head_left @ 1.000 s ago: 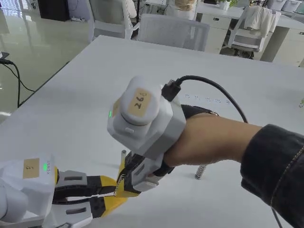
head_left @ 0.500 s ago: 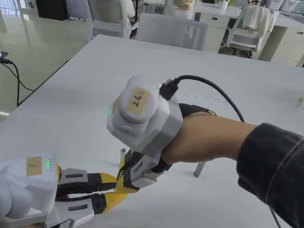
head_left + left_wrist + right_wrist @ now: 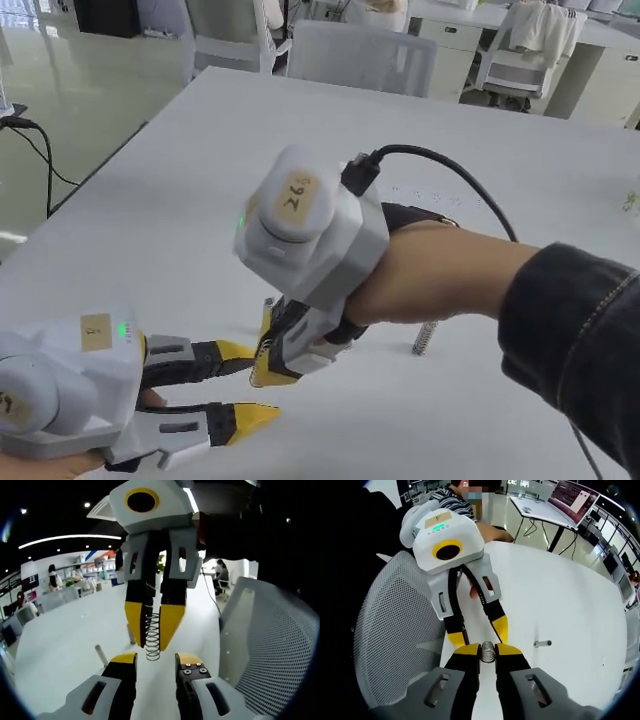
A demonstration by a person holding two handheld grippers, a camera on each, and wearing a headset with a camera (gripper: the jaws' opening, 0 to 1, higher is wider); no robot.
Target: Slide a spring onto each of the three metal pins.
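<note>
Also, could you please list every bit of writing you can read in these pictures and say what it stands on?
"26", handwritten, perhaps with a further unclear mark: tan sticker atop the right hand-held gripper.
Handwritten mark on the tan label of the left hand-held gripper: too small to read.
Small printed word below that label, right gripper view: too blurred to read.

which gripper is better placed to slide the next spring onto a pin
Right. The right gripper is shut on a spring and sits close to a bare pin. The left gripper is open and holds nothing.
</note>
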